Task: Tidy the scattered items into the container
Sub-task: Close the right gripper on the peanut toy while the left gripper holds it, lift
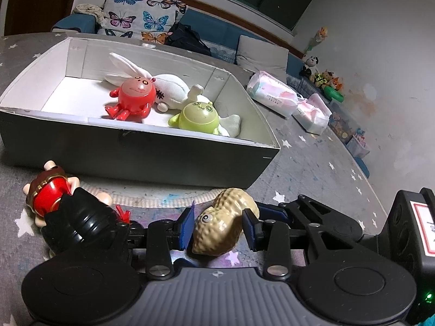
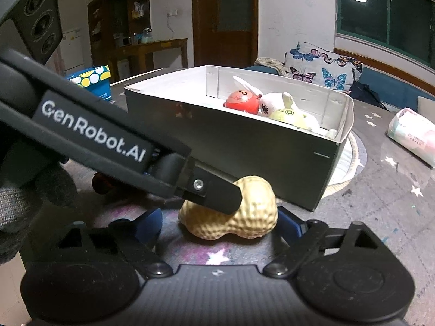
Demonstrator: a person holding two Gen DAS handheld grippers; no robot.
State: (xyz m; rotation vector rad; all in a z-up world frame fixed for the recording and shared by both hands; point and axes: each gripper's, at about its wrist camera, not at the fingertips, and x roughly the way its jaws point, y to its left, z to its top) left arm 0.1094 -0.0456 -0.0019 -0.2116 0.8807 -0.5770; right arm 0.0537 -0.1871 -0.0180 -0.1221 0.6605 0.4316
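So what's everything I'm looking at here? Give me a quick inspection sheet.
Surface: grey star mat.
Job's things: box holds red toy, green toy, rabbit; peanut and figure lie outside.
Clutter: tissue packs.
Tongs: left tongs flank peanut, grip unclear; right tongs open.
Cables: nothing seen.
Surroundings: butterfly cushion, sofa.

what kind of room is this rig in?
Likely a home living room: a sofa with a butterfly cushion, a starred play mat on the floor, and soft toys lined along the wall.
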